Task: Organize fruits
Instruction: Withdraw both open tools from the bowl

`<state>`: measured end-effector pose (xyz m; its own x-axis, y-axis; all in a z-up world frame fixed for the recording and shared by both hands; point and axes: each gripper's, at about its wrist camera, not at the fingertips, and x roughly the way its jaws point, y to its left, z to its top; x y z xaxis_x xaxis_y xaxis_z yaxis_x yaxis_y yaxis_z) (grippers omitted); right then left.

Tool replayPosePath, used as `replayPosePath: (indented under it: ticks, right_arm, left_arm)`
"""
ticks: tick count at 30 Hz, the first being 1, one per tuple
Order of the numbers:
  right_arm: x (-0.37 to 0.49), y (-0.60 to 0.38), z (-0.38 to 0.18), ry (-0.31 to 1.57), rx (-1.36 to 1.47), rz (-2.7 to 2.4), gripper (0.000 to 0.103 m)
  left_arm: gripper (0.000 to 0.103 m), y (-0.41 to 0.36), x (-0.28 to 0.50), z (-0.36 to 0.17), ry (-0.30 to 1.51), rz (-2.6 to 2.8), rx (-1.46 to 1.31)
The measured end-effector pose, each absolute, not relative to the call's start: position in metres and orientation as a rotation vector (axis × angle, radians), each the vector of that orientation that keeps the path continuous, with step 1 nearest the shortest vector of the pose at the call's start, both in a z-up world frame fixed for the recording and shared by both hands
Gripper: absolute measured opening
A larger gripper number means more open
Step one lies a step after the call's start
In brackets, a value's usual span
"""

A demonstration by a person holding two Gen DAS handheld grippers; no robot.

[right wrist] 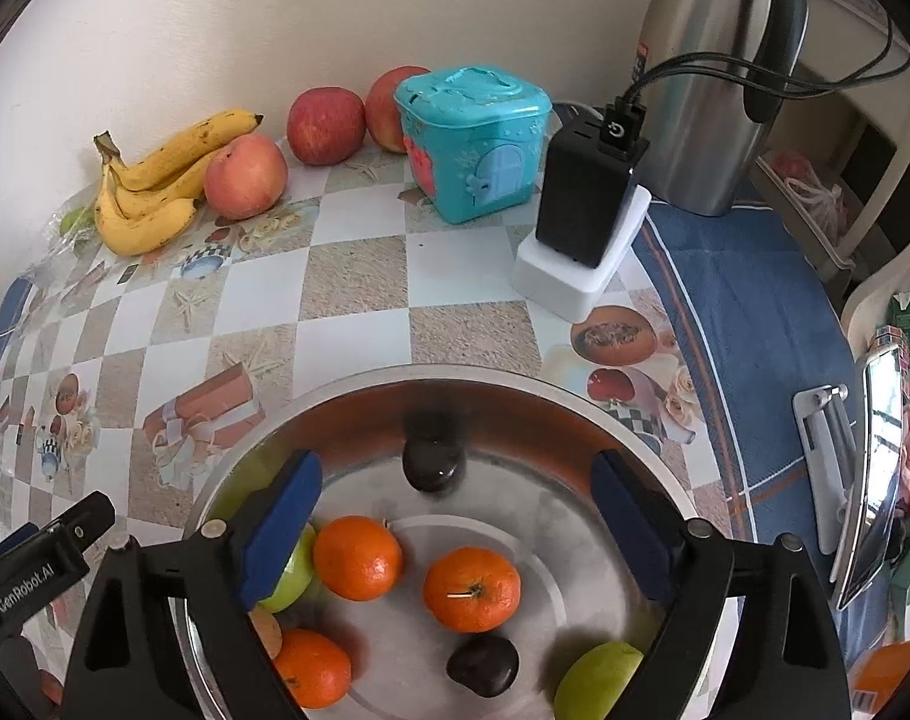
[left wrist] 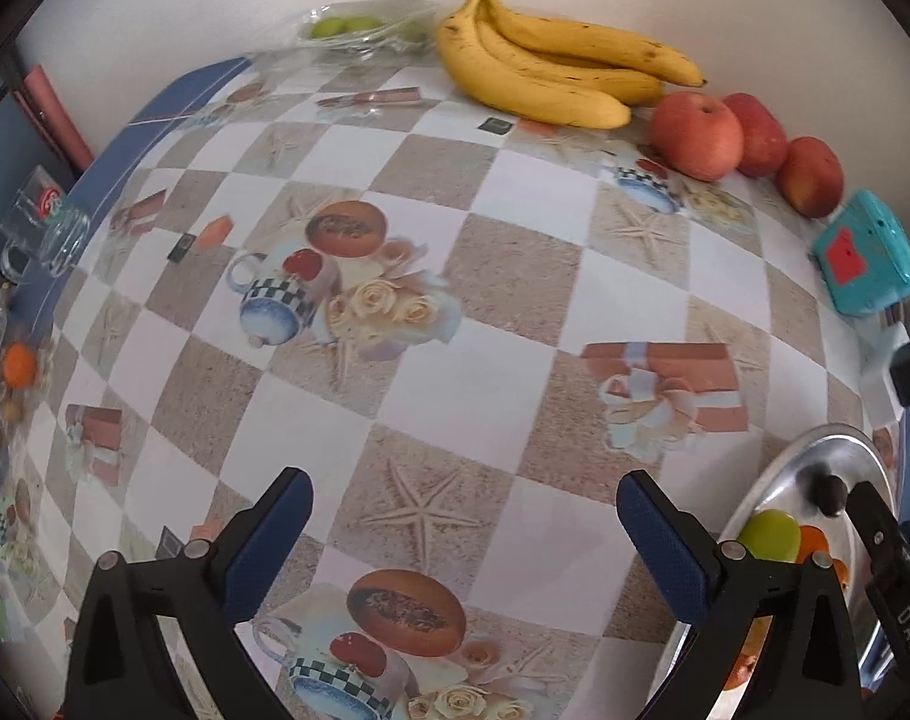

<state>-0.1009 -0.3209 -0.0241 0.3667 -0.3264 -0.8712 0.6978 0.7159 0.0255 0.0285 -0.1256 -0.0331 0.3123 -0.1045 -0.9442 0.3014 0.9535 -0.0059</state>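
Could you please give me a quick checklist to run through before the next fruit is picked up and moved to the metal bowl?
1. Left claw open and empty: ok.
2. Right claw open and empty above the metal bowl: ok.
3. Bananas unobstructed near the wall: ok.
4. Apples reachable beside the bananas: ok.
5. Free space left in the bowl: ok.
6. Green fruits in the glass dish loose or wrapped: cannot tell.
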Motion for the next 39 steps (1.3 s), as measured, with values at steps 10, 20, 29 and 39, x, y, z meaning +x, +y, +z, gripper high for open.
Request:
replayPosePath:
  ticks: [10,20,29,39]
  right_arm:
    - [-0.097,-0.314,-0.023,0.986,0.363,-0.703,0.096]
    - [-0.092,-0.302,-0.024,1.004,0.389,-0.635,0.096]
    - [-0.098,-0.293,-0.023,1.017,0.389,-0.619,0.096]
    - [-0.105,-0.283,-0.021,1.026,0.412,-0.624,0.096]
  left_arm:
    - [0.103,-0.125,0.031,-0.029,1.157,-0.278,0.238]
    - [0.103,-0.13,0.036,-0.029,1.04,-0.314,0.375]
    - [0.103,-0.129,0.038,-0.03,1.044,-0.315,0.385]
    - [0.103,-0.129,0.032,-0.025,1.031,-0.338,0.409]
